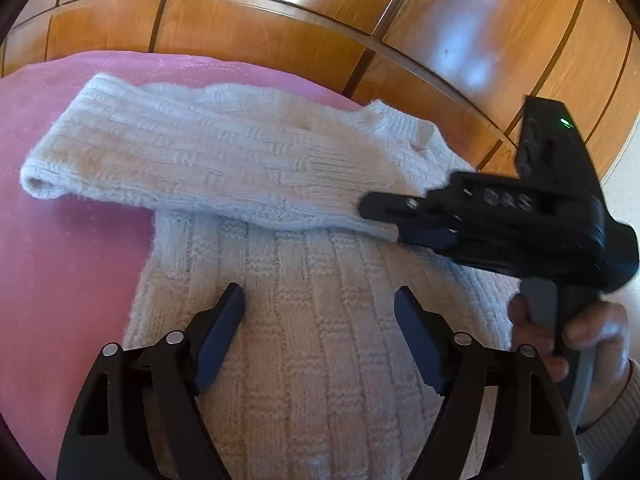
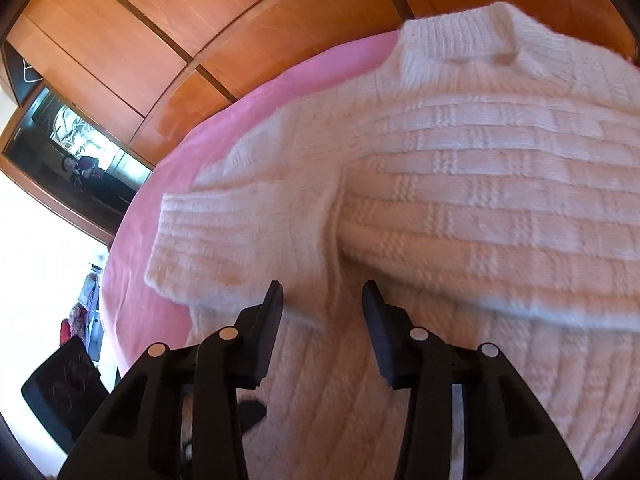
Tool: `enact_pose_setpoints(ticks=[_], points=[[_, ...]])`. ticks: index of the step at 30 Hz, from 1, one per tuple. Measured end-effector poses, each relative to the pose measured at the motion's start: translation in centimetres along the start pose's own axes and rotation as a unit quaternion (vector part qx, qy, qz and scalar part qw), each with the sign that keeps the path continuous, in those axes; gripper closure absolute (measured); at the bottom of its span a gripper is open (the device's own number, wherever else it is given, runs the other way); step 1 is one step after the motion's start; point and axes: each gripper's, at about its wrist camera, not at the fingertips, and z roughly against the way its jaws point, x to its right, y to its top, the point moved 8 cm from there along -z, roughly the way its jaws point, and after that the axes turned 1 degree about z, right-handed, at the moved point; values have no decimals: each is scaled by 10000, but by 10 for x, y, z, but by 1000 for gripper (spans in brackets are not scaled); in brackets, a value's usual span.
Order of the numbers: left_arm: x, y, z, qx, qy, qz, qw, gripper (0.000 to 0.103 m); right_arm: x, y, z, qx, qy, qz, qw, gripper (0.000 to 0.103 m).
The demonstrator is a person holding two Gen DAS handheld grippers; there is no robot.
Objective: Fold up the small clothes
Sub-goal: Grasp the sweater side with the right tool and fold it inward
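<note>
A white knitted sweater lies flat on a pink cover. One sleeve is folded across its upper part, the cuff at the left and the collar at the right. My left gripper hovers open over the sweater's body, with nothing between its fingers. From the right comes my right gripper, its fingertips at the near end of the folded sleeve. In its own view the right gripper has its jaws partly apart over the sweater, and the pads press on nothing.
A glossy wooden wardrobe stands behind the pink cover. A person's hand holds the right gripper's handle. In the right wrist view the pink cover ends at the left, with a dark flat object on the floor below.
</note>
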Motion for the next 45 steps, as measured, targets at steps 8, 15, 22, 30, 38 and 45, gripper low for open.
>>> enact_pose_setpoints(ticks=[8,15,22,30,38,45], points=[[0,-1,0,7,-6,-9,10000,26,-32,28,40,643,-352,799,9941,98],[0,-2,0,9,-1,-12,10000,26,3,66,153,1927,-996,613,9743,98],[0,-3,-1,-10,16,-54,10000,24,125,41,183,1858,-2034,-445,9603,98],[1,-6,0,-62,137,-122,9998,24,207,1,163,1455,-2495,-1262,9490,98],[4,14,19,-87,207,-34,9997,24,181,2,190,1775,-2686,-774,9436,62],[28,78,9,355,307,-493,9977,24,133,11,167,1747,-2620,-14,9491,50]])
